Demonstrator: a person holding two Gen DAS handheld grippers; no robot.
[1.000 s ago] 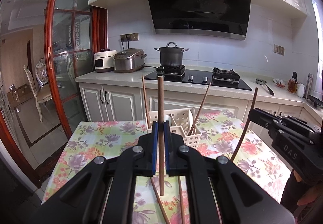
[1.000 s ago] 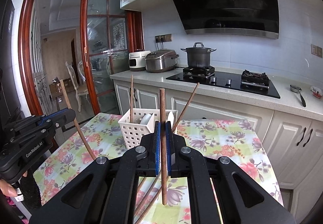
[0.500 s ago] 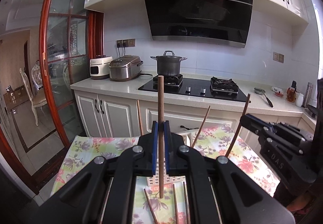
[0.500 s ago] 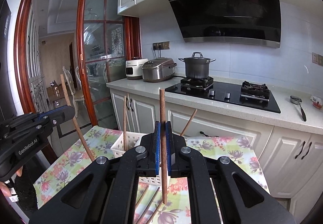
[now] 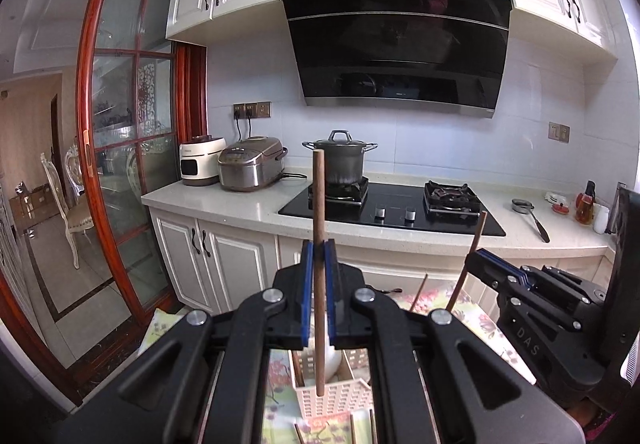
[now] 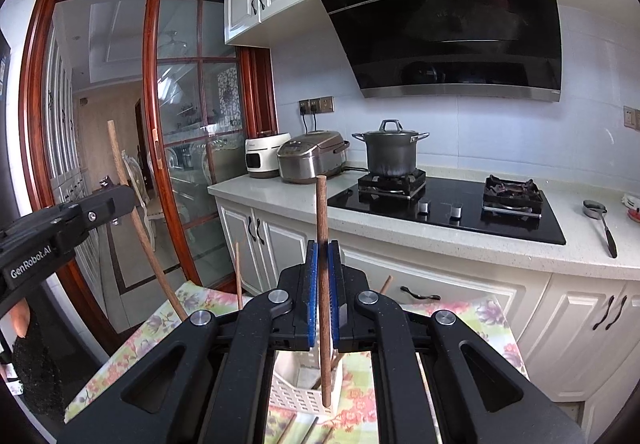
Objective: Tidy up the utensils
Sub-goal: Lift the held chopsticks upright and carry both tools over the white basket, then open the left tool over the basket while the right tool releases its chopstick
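Observation:
My left gripper [image 5: 319, 256] is shut on an upright brown chopstick [image 5: 319, 203], its lower tip over the white slotted utensil basket [image 5: 336, 396]. My right gripper [image 6: 324, 260] is shut on another upright brown chopstick [image 6: 322, 211], its tip at the basket's [image 6: 296, 392] front wall. Each gripper shows in the other's view: the right one [image 5: 532, 308] with its stick, the left one [image 6: 64, 224] with its stick [image 6: 132, 211]. The basket holds a white spoon [image 5: 332, 356] and leaning chopsticks [image 6: 238, 272]. More chopsticks [image 6: 308, 430] lie on the floral tablecloth.
The table with floral cloth [image 6: 132, 344] stands before a white kitchen counter [image 6: 304, 203] with rice cookers [image 6: 312, 159], a pot [image 6: 390, 151] on a black hob and a ladle [image 6: 600, 219]. A red-framed glass door [image 5: 116, 163] is at the left.
Both grippers have moved forward over the basket and tilted up, so the basket has slid down to the bottom of both views. Both still hold their chopsticks.

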